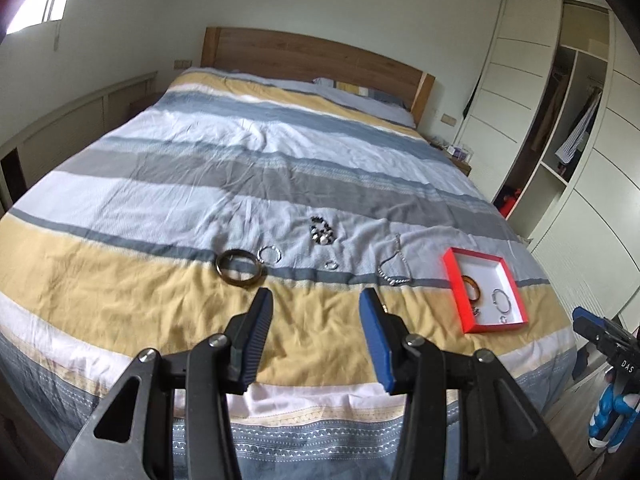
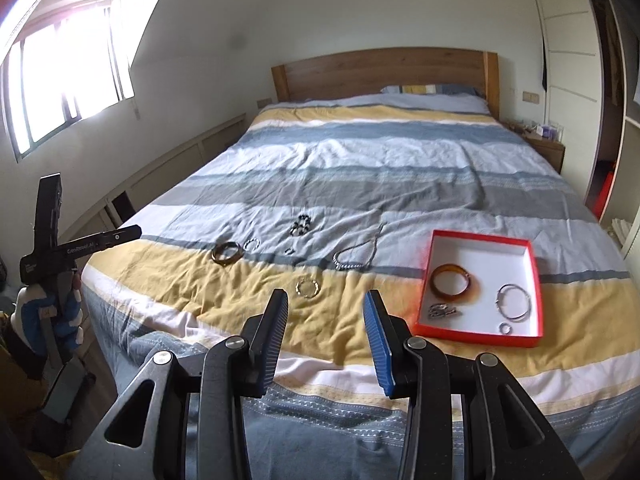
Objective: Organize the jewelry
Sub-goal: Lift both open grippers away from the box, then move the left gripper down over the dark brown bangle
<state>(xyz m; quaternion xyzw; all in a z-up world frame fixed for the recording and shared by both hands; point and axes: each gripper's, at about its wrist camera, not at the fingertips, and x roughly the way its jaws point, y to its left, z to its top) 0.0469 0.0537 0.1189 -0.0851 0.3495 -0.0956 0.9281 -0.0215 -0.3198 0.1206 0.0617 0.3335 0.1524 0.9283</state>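
Currently, both grippers hang above the foot of the striped bed (image 2: 360,168), each with its jaws spread and nothing between them. In the left wrist view the left gripper (image 1: 316,300) fills the lower centre of the frame; in the right wrist view the right gripper (image 2: 326,300) does the same. The red-rimmed box (image 2: 538,280), lower right in both views, already holds an amber bangle (image 2: 450,282), a thin silver bangle (image 2: 516,302), a small ring (image 2: 506,328) and a crumpled silver chain piece (image 2: 442,311).

Loose pieces lie in a row across the middle of the frame: a dark bangle (image 1: 240,267) at left, a silver beaded bracelet (image 1: 270,255) touching or just beside it, a cluster of dark and pale beads (image 1: 321,231) above, a small silver ring (image 1: 331,265), and a silver chain (image 1: 394,266) nearest the box. The right wrist view also shows a separate beaded bracelet (image 2: 307,288) on the yellow stripe, just above the right gripper's fingertips.

The step in hand appears to be a reach between transfers, with sorting partly done. The next move probably calls for lowering one gripper over a single loose piece and closing on its rim without catching the cover's folds.
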